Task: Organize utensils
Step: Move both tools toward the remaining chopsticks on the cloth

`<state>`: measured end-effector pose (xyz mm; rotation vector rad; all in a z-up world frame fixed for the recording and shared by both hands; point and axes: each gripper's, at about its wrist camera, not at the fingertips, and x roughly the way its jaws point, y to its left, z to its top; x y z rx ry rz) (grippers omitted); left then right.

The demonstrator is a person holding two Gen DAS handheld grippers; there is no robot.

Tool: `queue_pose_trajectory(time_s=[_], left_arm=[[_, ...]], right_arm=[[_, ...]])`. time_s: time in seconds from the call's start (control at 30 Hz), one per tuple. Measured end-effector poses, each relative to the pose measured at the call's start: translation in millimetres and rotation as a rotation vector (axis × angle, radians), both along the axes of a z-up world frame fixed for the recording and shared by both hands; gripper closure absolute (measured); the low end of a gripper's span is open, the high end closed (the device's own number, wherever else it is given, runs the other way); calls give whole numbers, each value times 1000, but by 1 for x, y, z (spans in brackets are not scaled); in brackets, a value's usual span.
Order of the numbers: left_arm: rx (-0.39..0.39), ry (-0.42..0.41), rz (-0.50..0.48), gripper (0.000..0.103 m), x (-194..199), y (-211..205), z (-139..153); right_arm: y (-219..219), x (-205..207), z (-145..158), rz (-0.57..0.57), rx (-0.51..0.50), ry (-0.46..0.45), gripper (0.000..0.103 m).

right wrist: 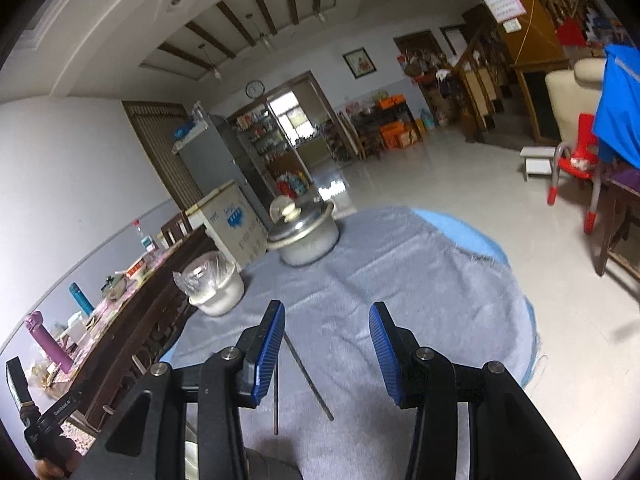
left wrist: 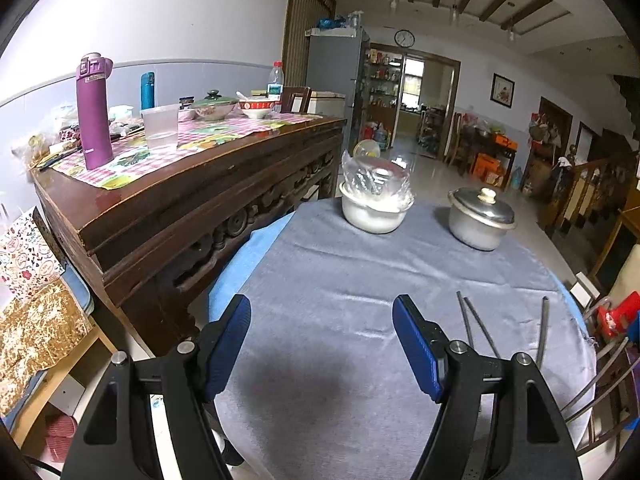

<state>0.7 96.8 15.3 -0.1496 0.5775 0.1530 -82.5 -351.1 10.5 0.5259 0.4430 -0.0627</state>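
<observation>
We hold our left claw (left wrist: 322, 344) and right claw (right wrist: 327, 354) open with nothing in them, above the gray-clothed counter (left wrist: 340, 272) where the metal chopsticks (left wrist: 478, 330) lie loose.

A round surface (left wrist: 320, 280) wears a grey cloth (left wrist: 360, 360) over a blue one (left wrist: 232, 268). At the top of the left view stand a white pot (left wrist: 374, 210) holding a plastic bag and a metal pot (left wrist: 478, 220) with its lid on. Thin metal sticks (left wrist: 480, 332) lie at the lower right.
</observation>
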Motion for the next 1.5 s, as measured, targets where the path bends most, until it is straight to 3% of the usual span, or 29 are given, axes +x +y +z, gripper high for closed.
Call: queue_pose_trajectory(time_s=[1.03, 1.5], left_arm=[[32, 185, 11, 29, 51, -1, -60], [56, 315, -48, 29, 92, -15, -105]], right_arm=[[-12, 73, -93, 79, 155, 253, 56], [14, 171, -125, 327, 64, 351, 56]])
